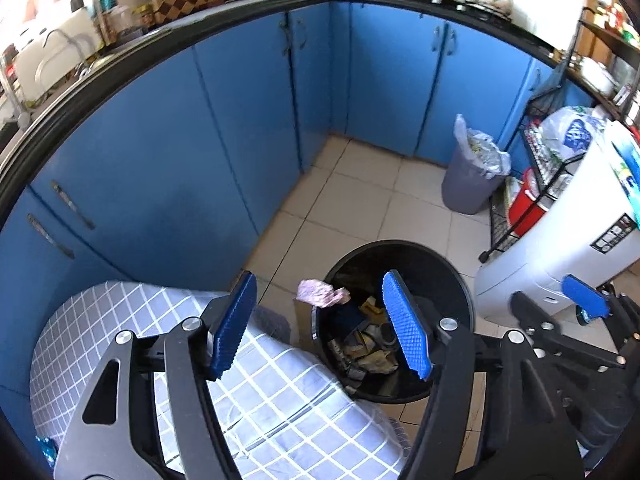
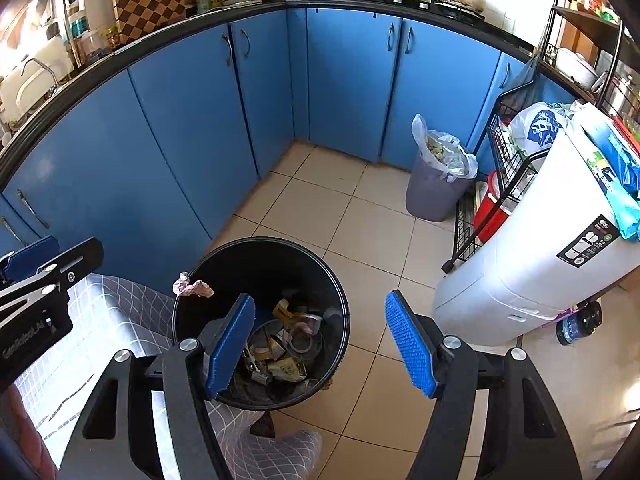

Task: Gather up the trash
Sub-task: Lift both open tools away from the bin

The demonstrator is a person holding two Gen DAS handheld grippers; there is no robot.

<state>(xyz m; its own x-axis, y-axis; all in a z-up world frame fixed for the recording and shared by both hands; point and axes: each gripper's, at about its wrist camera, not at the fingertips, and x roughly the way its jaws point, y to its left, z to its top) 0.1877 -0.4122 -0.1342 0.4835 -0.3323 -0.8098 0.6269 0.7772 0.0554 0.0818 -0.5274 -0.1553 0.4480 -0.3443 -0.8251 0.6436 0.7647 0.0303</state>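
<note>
A black trash bin (image 1: 460, 280) stands on the tiled floor and holds several wrappers and scraps (image 1: 370, 350); it also shows in the right wrist view (image 2: 260, 252). A crumpled pinkish paper (image 1: 322, 293) hangs at the bin's left rim, also in the right wrist view (image 2: 192, 287). My left gripper (image 1: 322, 326) is open and empty above the bin's left side. My right gripper (image 2: 320, 344) is open and empty above the bin's right rim; its blue finger (image 1: 584, 296) shows at right in the left wrist view.
A table with a grey checked cloth (image 1: 120, 320) is left of the bin. Blue cabinets (image 2: 200, 120) line the corner. A grey bin with a white bag (image 2: 436, 176), a black wire rack (image 2: 500, 184) and a white appliance (image 2: 532, 264) stand at right.
</note>
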